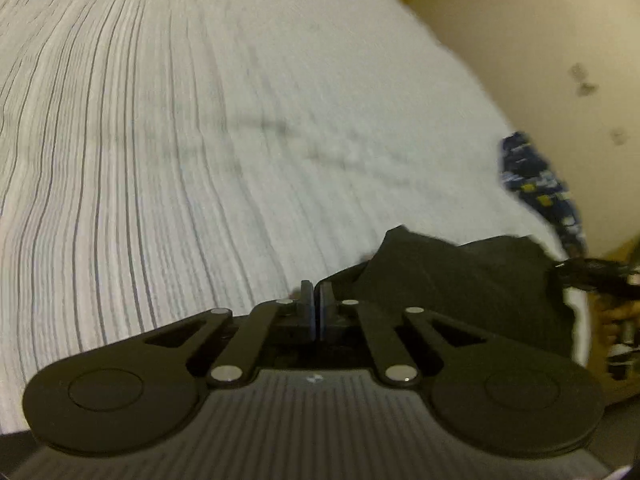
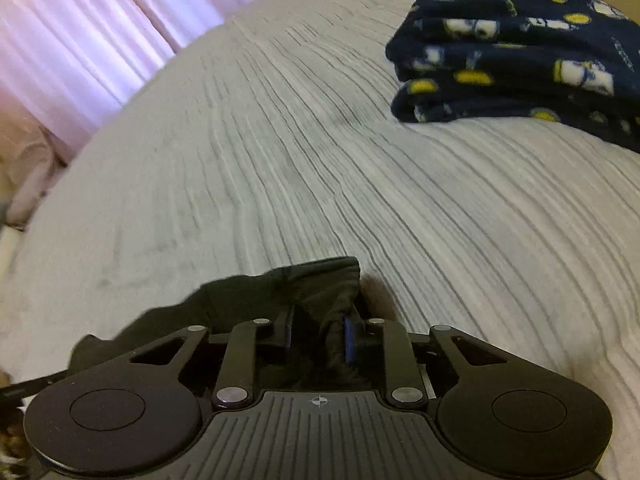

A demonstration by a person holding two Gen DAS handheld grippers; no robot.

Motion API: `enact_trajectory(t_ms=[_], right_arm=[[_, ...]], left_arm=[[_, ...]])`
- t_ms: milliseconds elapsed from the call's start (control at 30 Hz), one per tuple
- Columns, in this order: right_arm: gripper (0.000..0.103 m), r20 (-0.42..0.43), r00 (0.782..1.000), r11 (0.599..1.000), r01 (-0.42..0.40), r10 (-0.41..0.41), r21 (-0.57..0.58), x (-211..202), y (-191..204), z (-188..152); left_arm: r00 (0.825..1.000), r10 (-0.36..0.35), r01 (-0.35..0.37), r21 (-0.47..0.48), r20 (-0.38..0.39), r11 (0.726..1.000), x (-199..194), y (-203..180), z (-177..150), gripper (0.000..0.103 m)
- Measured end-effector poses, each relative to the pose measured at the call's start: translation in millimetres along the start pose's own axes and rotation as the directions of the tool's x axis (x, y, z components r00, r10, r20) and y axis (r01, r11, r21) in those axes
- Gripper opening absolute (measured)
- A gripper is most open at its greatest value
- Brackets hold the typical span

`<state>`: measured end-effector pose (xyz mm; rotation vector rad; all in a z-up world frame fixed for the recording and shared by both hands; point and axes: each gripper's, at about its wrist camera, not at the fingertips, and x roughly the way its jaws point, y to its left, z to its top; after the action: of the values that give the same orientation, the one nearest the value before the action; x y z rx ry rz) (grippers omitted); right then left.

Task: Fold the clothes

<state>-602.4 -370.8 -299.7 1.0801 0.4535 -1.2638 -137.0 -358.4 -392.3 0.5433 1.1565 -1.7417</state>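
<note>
Black garment (image 2: pixel 256 300) lies crumpled on the near part of the bed, on a white ribbed bedspread (image 1: pixel 160 160).

L gripper (image 1: pixel 317 292): fingers pressed flat together, no gap seen. Garment edge sits right at the tips; can't tell if fabric is pinched between them.

R gripper (image 2: pixel 318 332): jaws partly closed, bunch of black fabric between them, touching the R pad (image 2: pixel 349 340). Clamped on the garment.

In the L view the same garment (image 1: pixel 460 280) spreads to the right of the L tips.

Folded navy fleece item (image 2: pixel 520 52) w/ yellow + white print sits far right on the bed, well apart from the garment.

Pink curtains (image 2: pixel 80 40) beyond the bed. No containers seen.
</note>
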Motion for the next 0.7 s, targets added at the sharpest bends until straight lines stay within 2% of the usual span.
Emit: enact_trajectory(t_ms=[33,133,167,200,233,300,400,433,467,500,533,567,700], right_arm=[[0.023,-0.002,1.000,1.000,0.006,-0.006,0.017,0.3,2.2,2.2],[0.034,-0.019,1.000,0.999,-0.014,0.015,0.045,-7.3,3.1,11.0],[0.049,-0.014,0.999,0.998,-0.032,0.033,0.054,-12.3,1.8,13.8],[0.057,-0.005,0.999,0.997,-0.052,0.052,0.063,-17.4,0.5,16.5],[0.071,0.004,0.997,0.995,-0.071,0.071,0.072,-22.5,-0.8,19.2],[0.072,0.017,0.992,0.987,-0.128,0.127,0.102,-22.7,-1.5,27.4],[0.072,0.002,0.993,0.984,-0.117,0.117,0.132,-9.0,1.2,33.3],[0.071,-0.007,0.993,0.985,-0.114,0.116,0.129,-4.4,1.9,34.4],[0.056,-0.014,0.993,0.985,-0.111,0.114,0.129,-2.2,2.7,34.8],[0.037,-0.009,0.997,0.989,-0.081,0.083,0.120,-1.9,3.6,34.9],[0.005,-0.002,0.999,0.993,-0.034,0.034,0.114,-2.1,1.4,37.4],[0.004,0.005,0.999,0.991,-0.039,0.038,0.131,-4.5,-3.1,38.8],[0.002,0.056,0.998,0.999,0.020,-0.022,0.046,-23.8,3.1,26.0]], left_arm=[[1.000,0.007,-0.007,-0.006,-0.007,1.000,2.0,-0.7,0.6,0.003],[0.999,-0.042,0.042,-0.008,-0.019,0.999,-9.6,-2.6,6.3,0.005],[0.998,-0.057,0.057,-0.013,-0.013,0.998,-15.0,-2.3,9.1,0.008],[0.998,-0.069,0.069,-0.023,-0.003,0.997,-18.3,-1.1,12.7,0.015],[0.996,-0.087,0.088,-0.038,0.006,0.995,-19.1,1.1,17.7,0.020],[0.990,-0.141,0.141,-0.076,0.007,0.987,-16.0,3.9,28.9,0.032],[0.972,-0.227,0.220,-0.100,-0.062,0.970,12.6,-6.2,43.7,0.034],[0.967,-0.239,0.231,-0.097,-0.085,0.968,22.7,-10.4,46.2,0.033],[0.966,-0.234,0.226,-0.082,-0.107,0.971,32.5,-14.9,46.0,0.027],[0.965,-0.229,0.222,-0.067,-0.129,0.973,42.4,-19.3,45.8,0.006],[0.966,-0.225,0.219,-0.057,-0.129,0.974,46.3,-21.9,44.7,0.003],[0.969,-0.224,0.220,-0.054,-0.100,0.974,42.9,-22.1,42.6,0.002],[0.972,-0.236,0.237,-0.072,0.022,0.969,27.0,-14.3,30.6,0.004]])
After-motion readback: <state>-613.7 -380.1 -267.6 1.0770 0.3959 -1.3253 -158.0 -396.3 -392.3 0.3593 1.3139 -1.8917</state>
